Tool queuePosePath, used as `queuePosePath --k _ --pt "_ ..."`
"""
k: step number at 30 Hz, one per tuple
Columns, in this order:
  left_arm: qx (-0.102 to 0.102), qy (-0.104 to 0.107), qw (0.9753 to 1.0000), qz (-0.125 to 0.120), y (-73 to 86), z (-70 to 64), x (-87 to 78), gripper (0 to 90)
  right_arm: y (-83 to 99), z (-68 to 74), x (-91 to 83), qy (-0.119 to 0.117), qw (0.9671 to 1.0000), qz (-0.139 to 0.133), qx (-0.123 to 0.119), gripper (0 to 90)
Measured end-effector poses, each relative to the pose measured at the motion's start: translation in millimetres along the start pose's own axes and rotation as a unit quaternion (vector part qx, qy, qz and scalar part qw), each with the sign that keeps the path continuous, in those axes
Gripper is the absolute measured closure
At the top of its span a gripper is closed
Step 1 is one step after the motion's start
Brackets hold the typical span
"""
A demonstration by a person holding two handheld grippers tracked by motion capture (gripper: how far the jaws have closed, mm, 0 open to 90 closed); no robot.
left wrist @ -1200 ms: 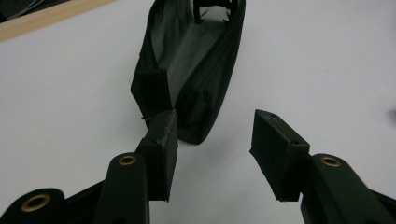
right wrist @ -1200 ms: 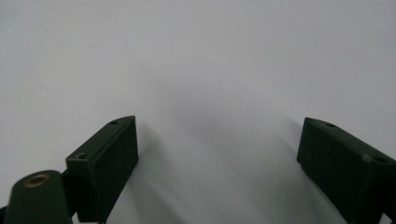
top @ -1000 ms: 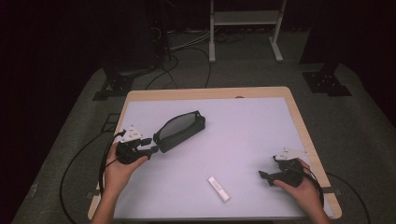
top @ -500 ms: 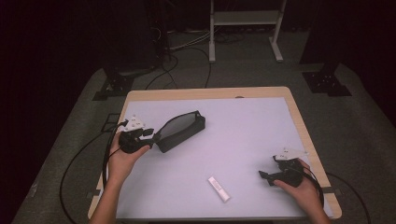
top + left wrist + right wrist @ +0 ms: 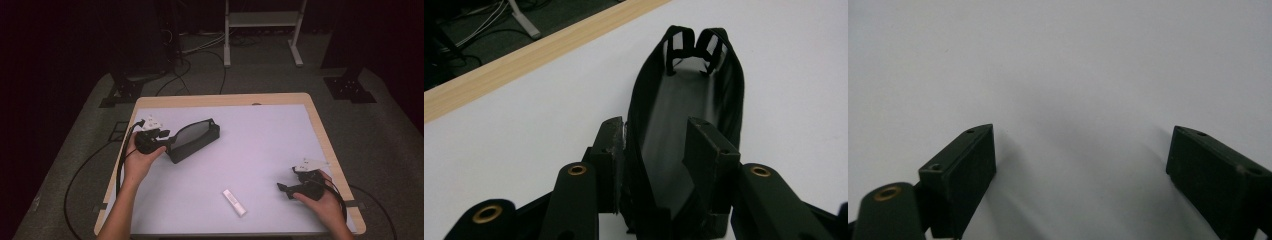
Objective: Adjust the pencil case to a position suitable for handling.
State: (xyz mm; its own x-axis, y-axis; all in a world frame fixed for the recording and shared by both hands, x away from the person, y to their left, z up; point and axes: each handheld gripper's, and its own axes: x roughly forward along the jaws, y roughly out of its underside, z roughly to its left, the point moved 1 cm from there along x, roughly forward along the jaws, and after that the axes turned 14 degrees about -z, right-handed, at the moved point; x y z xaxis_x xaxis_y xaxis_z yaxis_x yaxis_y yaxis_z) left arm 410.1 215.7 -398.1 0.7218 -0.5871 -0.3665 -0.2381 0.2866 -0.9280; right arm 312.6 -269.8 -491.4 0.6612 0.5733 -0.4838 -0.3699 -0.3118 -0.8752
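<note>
High view shows the person's left forearm reaching up from the bottom left, the hand wrapped around the left gripper [image 5: 161,138] at the left middle of the frame. Its fingers [image 5: 711,150] straddle the near wall of a black pouch [image 5: 192,139], one outside and one inside the opening; whether they press on the fabric I cannot tell. The pouch lies open on the white tabletop [image 5: 260,145], left of centre, long and boat-shaped, with a dark smooth lining and two small loops at its far end. The right gripper [image 5: 289,189] rests low at the lower right, its fingers [image 5: 960,170] spread wide over bare tabletop. A small white stick [image 5: 234,202] lies near the bottom centre.
</note>
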Motion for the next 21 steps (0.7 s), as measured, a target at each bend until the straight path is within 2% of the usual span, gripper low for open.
queuePosePath --k 10,13,19,21 --pt "0.007 -0.001 0.9999 0.009 -2.3 5.3 22.0 60.7 0.0 0.0 0.0 0.0 1.0 0.0 0.0 11.6" --pt "0.003 -0.001 0.9999 0.013 -3.8 6.5 29.6 61.4 0.0 0.0 0.0 0.0 1.0 0.0 0.001 11.6" --pt "0.002 0.01 0.9999 0.011 -5.4 9.1 41.5 62.5 0.0 0.0 0.0 0.0 1.0 0.0 0.001 11.6" --pt "0.005 0.011 0.9997 0.02 -4.7 9.6 44.9 63.0 0.0 0.0 0.0 0.0 1.0 0.0 0.001 11.6"
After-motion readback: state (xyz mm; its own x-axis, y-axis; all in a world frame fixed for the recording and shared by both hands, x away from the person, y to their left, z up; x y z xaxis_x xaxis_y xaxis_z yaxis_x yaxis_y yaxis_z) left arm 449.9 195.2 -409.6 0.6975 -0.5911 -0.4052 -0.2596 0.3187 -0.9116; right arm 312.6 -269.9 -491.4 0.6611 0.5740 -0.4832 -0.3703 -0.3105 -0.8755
